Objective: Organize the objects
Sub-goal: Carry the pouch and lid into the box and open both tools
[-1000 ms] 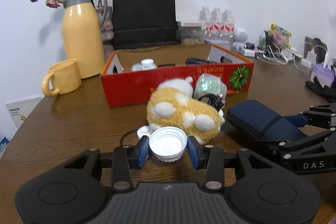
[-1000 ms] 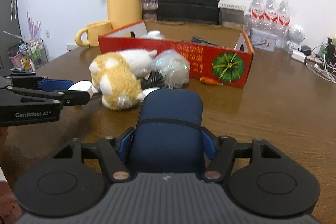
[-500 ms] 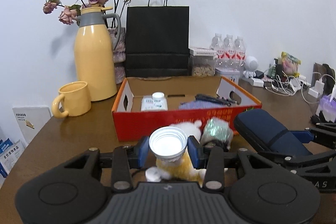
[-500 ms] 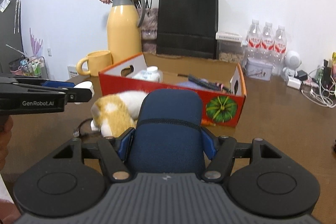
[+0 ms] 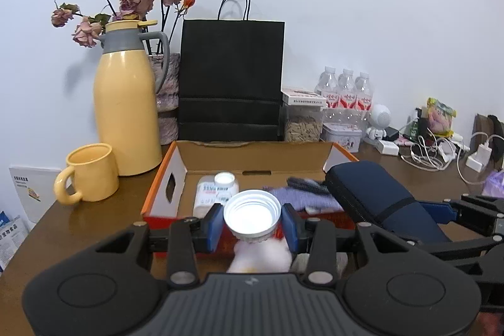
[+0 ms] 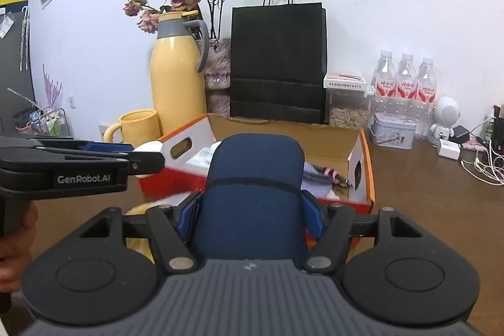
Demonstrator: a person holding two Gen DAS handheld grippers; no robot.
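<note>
My left gripper (image 5: 252, 221) is shut on a white ribbed bottle cap (image 5: 252, 211) and holds it in the air just in front of the red cardboard box (image 5: 163, 188). My right gripper (image 6: 250, 211) is shut on a navy zip case (image 6: 252, 191), also lifted, near the box's front wall (image 6: 362, 162). The case shows at right in the left wrist view (image 5: 375, 200). Inside the box lie a white pill bottle (image 5: 217, 188), a purple cloth (image 5: 302, 199) and a dark comb (image 5: 307, 185). The plush toy (image 5: 261, 254) lies below, mostly hidden.
A yellow jug (image 5: 126, 103), a yellow mug (image 5: 91, 172), a black paper bag (image 5: 230, 81) and water bottles (image 5: 346, 93) stand behind the box. Cables and chargers (image 5: 441, 150) clutter the right. The left gripper crosses the right wrist view (image 6: 82, 166).
Both grippers have risen from the table and moved toward the box, carrying the cap and the case. The plush toy has dropped below both views.
</note>
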